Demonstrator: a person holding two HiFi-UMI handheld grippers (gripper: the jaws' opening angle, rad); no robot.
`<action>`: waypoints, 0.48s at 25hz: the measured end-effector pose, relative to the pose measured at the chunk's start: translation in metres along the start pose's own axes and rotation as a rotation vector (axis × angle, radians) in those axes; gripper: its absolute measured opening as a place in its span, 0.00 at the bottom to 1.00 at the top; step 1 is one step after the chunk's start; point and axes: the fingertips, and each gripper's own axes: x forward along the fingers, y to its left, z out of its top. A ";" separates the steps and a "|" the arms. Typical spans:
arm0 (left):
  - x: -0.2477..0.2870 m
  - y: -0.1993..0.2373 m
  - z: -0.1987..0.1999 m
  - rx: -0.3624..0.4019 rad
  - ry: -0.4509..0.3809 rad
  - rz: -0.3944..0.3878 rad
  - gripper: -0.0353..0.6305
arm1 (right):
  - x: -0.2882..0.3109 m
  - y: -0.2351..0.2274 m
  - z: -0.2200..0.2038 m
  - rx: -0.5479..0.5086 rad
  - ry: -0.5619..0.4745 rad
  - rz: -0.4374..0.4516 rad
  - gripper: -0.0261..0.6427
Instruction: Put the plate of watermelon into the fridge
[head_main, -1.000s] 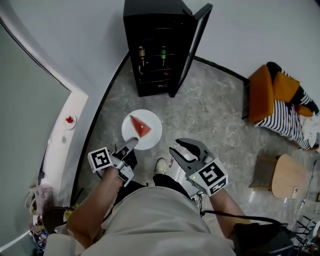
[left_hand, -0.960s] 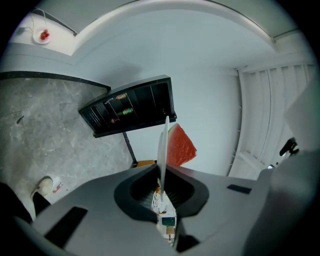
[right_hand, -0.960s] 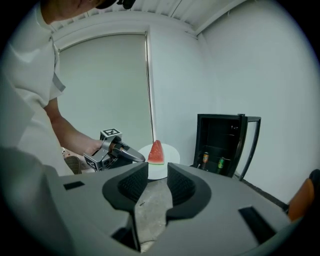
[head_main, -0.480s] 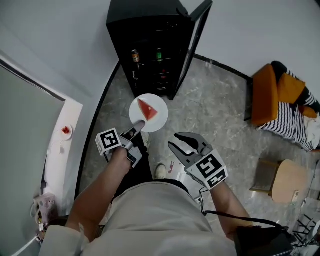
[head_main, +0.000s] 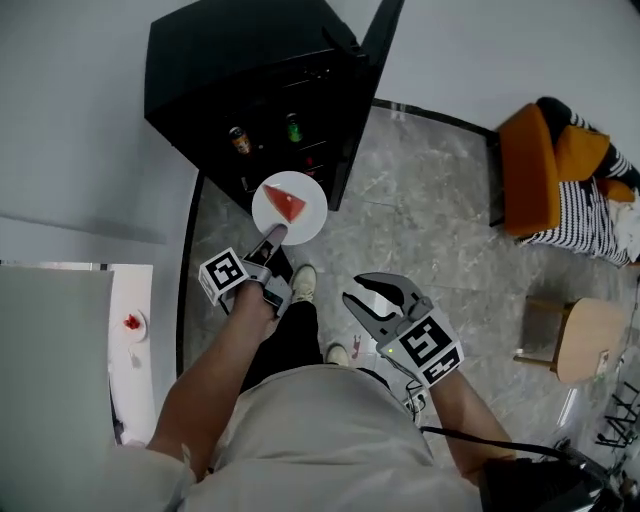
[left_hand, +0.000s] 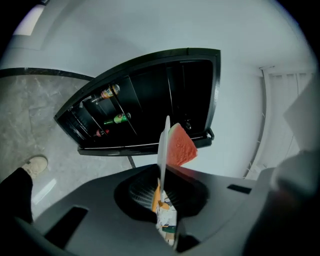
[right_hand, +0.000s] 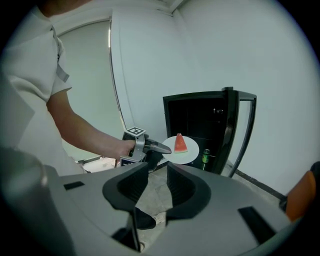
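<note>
A white plate (head_main: 300, 220) with a red watermelon wedge (head_main: 285, 203) hangs in the air just in front of the open black fridge (head_main: 240, 70). My left gripper (head_main: 272, 238) is shut on the plate's near rim. In the left gripper view the plate (left_hand: 163, 145) shows edge-on between the jaws, the wedge (left_hand: 180, 147) to its right and the fridge (left_hand: 150, 95) beyond. My right gripper (head_main: 375, 305) stands open and empty, lower right of the plate. The right gripper view shows the plate (right_hand: 191, 152) before the fridge (right_hand: 200, 117).
The fridge door (head_main: 365, 100) swings open to the right. Two bottles (head_main: 293, 128) lie on its shelves. An orange chair with striped cloth (head_main: 545, 180) and a wooden stool (head_main: 585, 340) stand at right. The person's shoes (head_main: 303, 283) are below the plate. A white ledge (head_main: 130, 330) is at left.
The person has stepped toward the fridge, so it now looms closer. The held plate has moved up to the fridge's open front. The right gripper stays open at the side.
</note>
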 end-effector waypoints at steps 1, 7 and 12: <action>0.014 0.004 0.014 -0.004 -0.003 -0.004 0.10 | 0.009 -0.010 0.002 0.016 0.005 -0.006 0.23; 0.090 0.035 0.088 -0.018 -0.034 0.016 0.10 | 0.050 -0.056 0.007 0.102 0.034 -0.041 0.23; 0.137 0.061 0.130 -0.038 -0.077 0.033 0.10 | 0.078 -0.082 0.008 0.134 0.048 -0.048 0.23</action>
